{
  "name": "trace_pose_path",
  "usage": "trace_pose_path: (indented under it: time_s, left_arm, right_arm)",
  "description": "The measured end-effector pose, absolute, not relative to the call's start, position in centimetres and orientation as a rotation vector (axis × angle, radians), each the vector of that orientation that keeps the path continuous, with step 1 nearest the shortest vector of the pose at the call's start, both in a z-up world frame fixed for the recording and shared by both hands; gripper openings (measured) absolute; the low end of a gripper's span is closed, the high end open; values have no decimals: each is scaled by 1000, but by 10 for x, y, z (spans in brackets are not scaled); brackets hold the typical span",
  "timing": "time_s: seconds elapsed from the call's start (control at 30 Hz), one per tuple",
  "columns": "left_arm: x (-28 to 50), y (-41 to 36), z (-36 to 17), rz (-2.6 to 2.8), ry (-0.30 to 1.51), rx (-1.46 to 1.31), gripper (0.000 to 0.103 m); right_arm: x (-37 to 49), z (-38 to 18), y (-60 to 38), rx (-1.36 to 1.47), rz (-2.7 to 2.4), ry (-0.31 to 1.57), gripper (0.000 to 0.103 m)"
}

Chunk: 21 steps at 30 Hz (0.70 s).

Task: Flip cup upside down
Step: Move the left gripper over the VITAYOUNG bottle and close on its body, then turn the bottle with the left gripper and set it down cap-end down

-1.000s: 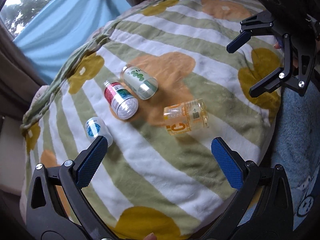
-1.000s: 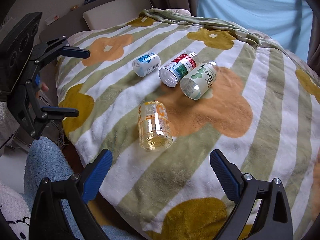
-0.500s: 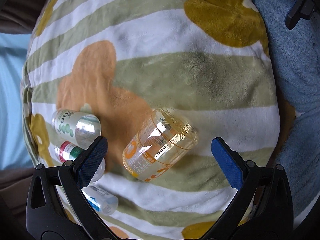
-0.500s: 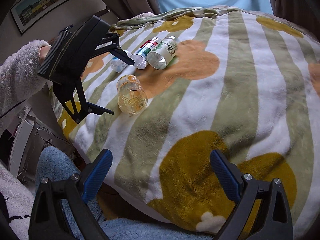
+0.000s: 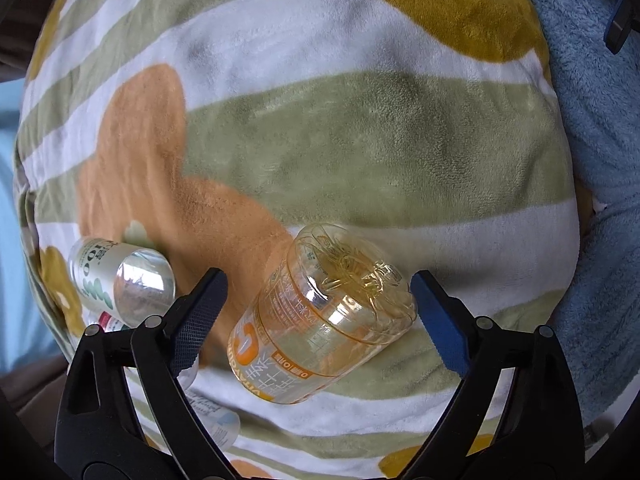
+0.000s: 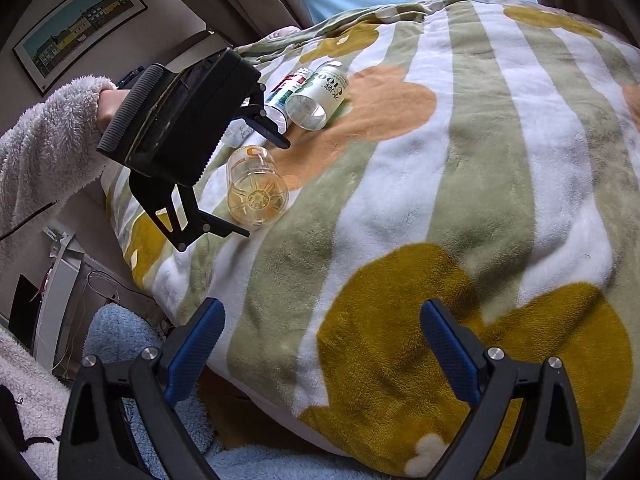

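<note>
A clear orange-tinted cup [image 5: 320,320] with an orange label lies on its side on the striped blanket [image 5: 360,148]. My left gripper [image 5: 316,304] is open and straddles the cup, one finger on each side, neither touching it. In the right wrist view the same cup [image 6: 256,190] lies between the fingers of the left gripper [image 6: 266,188], held by a hand in a fluffy white sleeve [image 6: 44,148]. My right gripper [image 6: 320,340] is open and holds nothing, low over the blanket's near edge, well away from the cup.
A green-labelled cup [image 5: 120,280], a red-labelled one [image 6: 286,88] and a blue-labelled one [image 5: 212,420] lie on their sides just beyond the orange cup. Blue fleece [image 5: 600,160] borders the blanket's edge. A framed picture [image 6: 80,20] hangs on the wall.
My left gripper has swung down over the orange cup and closed in until its fingers flank it. My right gripper has pulled back toward the blanket's near edge.
</note>
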<state>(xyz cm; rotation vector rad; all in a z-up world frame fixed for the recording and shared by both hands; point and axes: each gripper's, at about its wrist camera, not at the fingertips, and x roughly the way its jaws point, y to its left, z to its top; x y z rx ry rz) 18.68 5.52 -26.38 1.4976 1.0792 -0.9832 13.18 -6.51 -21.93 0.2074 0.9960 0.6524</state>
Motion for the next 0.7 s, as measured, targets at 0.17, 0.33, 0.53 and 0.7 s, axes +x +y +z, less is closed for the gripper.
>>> trace_pose_path:
  time_s: [0.17,0.33,0.53,0.7]
  left_arm:
    - [188,54,-266,-992,1093,1486,74]
    - [198,54,-249,-992,1101,1361,73]
    - [219,74,-205,-983,1078,985,73]
    - [242,121,-173,-896,991,429,73]
  right_arm:
    - [131,-217,-68,240,663,980,98]
    - [131,-217,-69,264,668,975,98]
    - [126,-216,-71,292,677,959,98]
    - [121,-219,-74,339,685,932,98]
